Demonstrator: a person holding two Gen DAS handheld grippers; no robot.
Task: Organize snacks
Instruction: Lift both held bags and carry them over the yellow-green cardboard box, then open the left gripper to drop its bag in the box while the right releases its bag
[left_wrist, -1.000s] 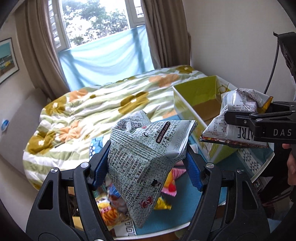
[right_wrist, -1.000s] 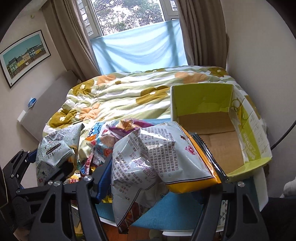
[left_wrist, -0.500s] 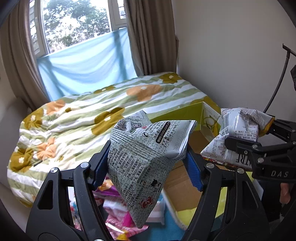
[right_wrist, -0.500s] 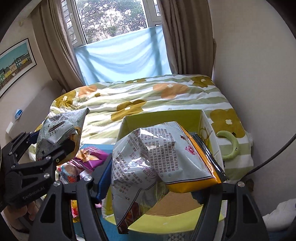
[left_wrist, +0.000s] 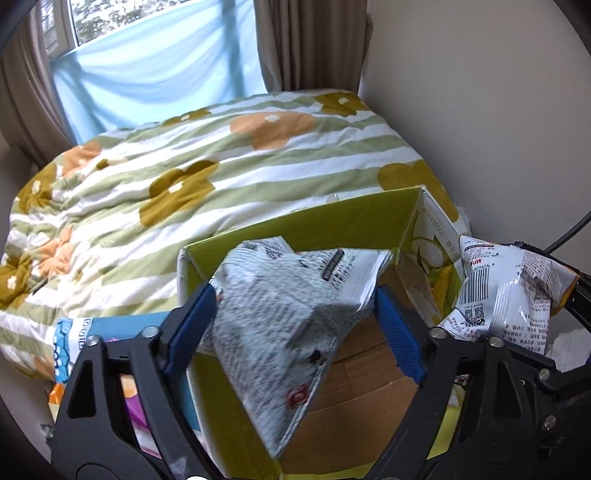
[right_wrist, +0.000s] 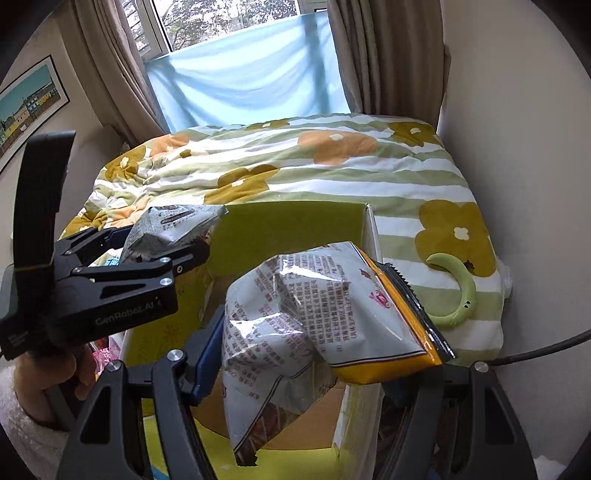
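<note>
My left gripper is shut on a grey-white printed snack bag, held over the open green cardboard box; the bag looks blurred. It also shows in the right wrist view at the left with its bag. My right gripper is shut on a silver and orange snack bag, above the same box. That bag shows in the left wrist view at the right, over the box's right wall.
The box stands on a blue patterned mat beside a bed with a green-striped flowered duvet. Several loose snack packs lie left of the box. A green curved object lies on the duvet. A wall is close on the right.
Both grippers have moved right and forward with their bags, from over the snack pile to above the open box. The box now fills the lower part of both views.
</note>
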